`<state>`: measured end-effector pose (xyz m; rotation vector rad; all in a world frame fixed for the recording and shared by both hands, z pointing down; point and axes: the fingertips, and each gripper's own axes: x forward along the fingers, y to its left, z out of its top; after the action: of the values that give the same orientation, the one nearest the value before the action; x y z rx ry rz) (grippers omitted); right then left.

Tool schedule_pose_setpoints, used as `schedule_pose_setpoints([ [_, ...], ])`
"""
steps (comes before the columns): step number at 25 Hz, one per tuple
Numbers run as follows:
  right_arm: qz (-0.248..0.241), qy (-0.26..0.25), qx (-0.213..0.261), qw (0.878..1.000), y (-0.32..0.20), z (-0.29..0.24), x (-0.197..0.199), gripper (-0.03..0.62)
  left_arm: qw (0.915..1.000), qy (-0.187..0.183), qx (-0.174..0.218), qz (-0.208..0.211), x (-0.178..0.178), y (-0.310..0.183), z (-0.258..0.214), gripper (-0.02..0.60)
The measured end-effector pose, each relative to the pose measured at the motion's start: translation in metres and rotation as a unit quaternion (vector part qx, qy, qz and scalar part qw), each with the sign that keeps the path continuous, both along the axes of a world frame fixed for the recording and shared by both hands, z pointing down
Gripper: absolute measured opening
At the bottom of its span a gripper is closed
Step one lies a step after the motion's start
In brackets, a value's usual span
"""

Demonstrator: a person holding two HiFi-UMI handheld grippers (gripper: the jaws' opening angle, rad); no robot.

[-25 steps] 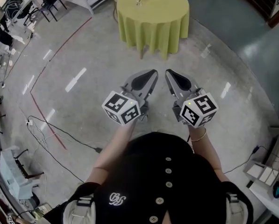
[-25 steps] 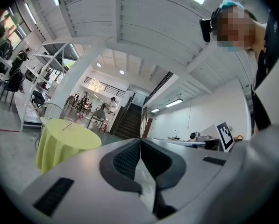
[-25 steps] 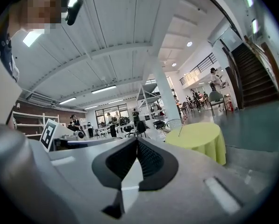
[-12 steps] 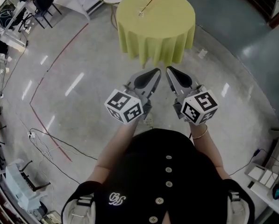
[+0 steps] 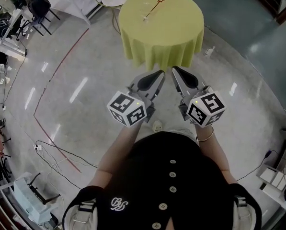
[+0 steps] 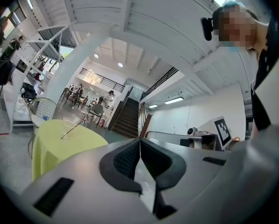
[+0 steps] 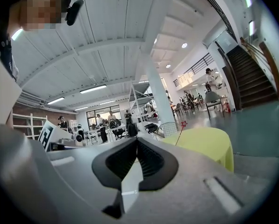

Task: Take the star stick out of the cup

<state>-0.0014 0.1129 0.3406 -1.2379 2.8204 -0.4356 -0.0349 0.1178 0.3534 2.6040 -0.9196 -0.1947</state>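
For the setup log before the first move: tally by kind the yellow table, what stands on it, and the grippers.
yellow table: 1
cup: 1
star stick: 1
grippers: 2, the left gripper and the right gripper, both shut and empty
Total: 5

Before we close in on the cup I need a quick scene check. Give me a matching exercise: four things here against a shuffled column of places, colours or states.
Things:
1. star stick
2. table
3. left tongs
4. red floor line

Place, colour or state:
A. shut, empty, short of the table
B. covered in yellow-green
C. leaning in the cup on the table
D. runs left of the table

Pairs: 1-C, 2-B, 3-A, 4-D
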Motion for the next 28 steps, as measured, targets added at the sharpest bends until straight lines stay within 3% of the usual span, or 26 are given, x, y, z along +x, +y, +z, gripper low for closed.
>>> schedule_pose_setpoints([
  [12,0.005,-0.018,-0.011,1.0,-0.03,0.007,0.008,0.003,0.9999,-0.009,-0.01,-0.001,0.003,-0.029,0.007,0.015],
  [28,-0.01,-0.032,-0.008,0.999,-0.162,0.008,0.023,0.003,0.9994,-0.021,-0.004,-0.026,0.018,-0.162,0.007,0.015],
])
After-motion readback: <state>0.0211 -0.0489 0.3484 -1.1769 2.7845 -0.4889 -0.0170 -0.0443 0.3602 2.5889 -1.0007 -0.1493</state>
